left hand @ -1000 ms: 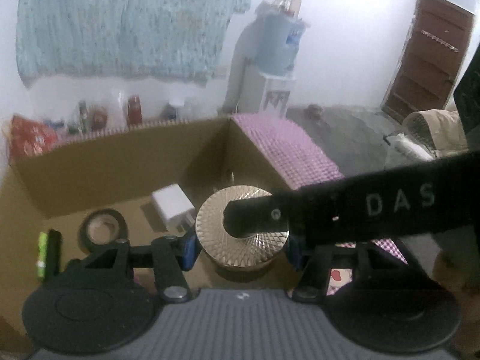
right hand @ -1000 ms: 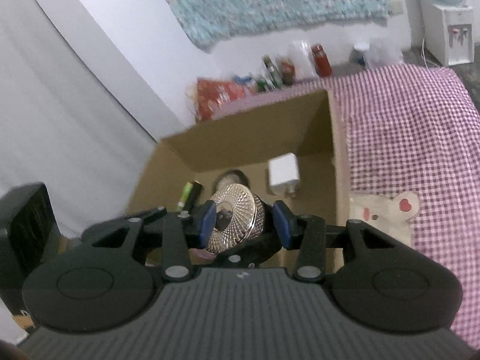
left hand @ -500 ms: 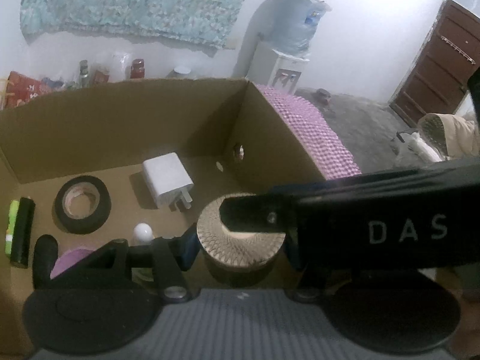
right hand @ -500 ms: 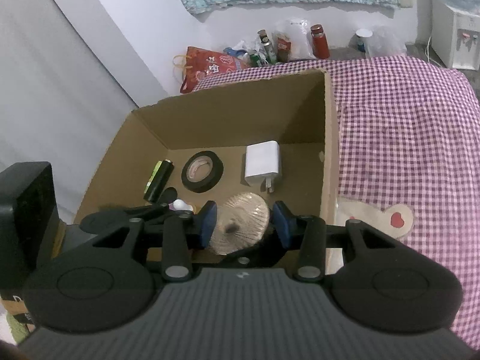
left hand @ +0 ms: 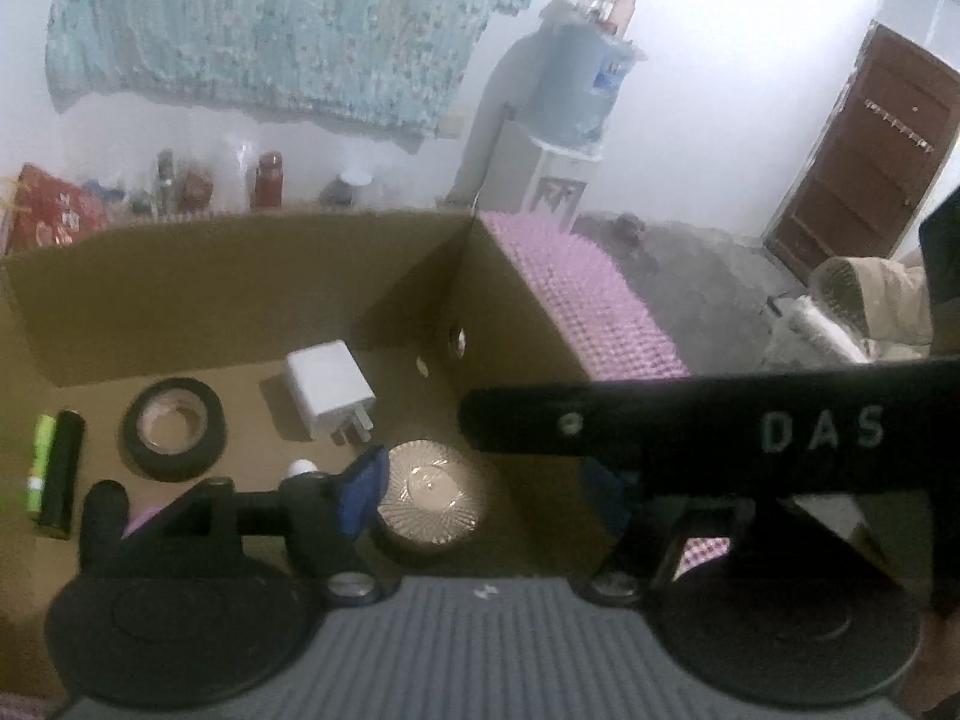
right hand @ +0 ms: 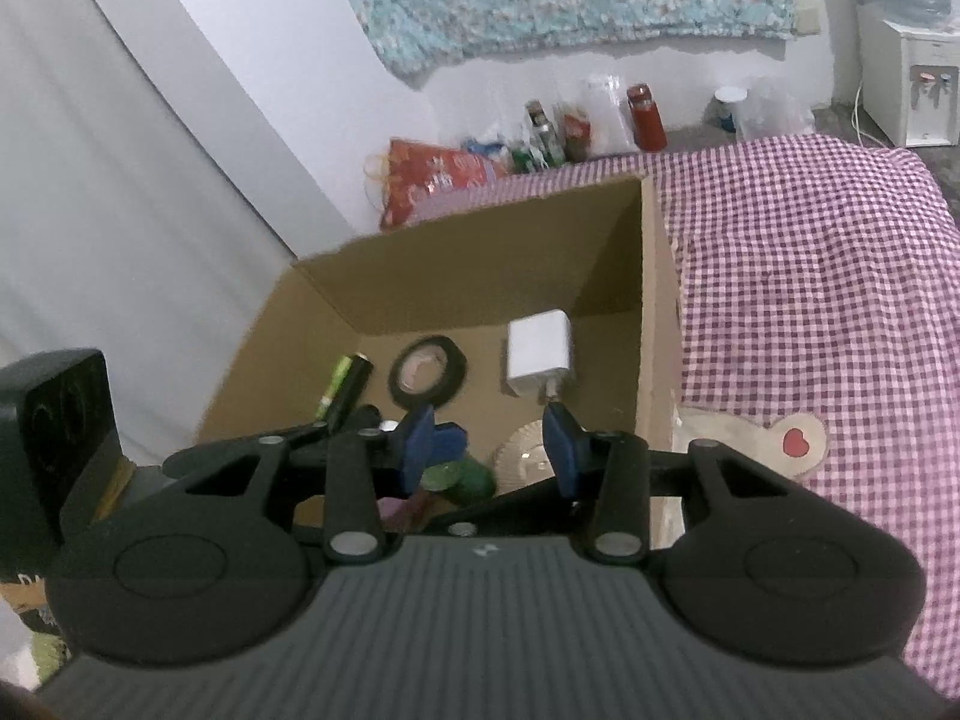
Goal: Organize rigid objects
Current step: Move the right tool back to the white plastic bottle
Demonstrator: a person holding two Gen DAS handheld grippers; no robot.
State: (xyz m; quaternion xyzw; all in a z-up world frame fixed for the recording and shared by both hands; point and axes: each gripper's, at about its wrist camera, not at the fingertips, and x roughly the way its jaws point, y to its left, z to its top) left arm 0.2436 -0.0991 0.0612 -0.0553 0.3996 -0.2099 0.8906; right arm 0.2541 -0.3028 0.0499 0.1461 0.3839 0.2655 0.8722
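A ribbed gold round tin point(left hand: 431, 495) lies on the floor of the cardboard box point(left hand: 198, 294), near its right wall; it also shows in the right wrist view point(right hand: 523, 451). My left gripper point(left hand: 486, 495) is open above it, holding nothing. My right gripper point(right hand: 491, 441) is open and empty over the box's near end. The box point(right hand: 480, 258) also holds a white charger point(left hand: 329, 389), a black tape roll point(left hand: 174, 429), a green-and-black battery point(left hand: 54, 473) and a green cap point(right hand: 456, 477).
The box stands on a purple checked bedspread point(right hand: 810, 276). Bottles and a red bag point(right hand: 441, 171) line the far wall. A water dispenser point(left hand: 570, 138) and a brown door point(left hand: 864, 162) are at the right. The other gripper's black arm point(left hand: 750, 426) crosses the left wrist view.
Both grippers opened and let go of the gold tin, which dropped onto the box floor. The grippers have lifted slightly.
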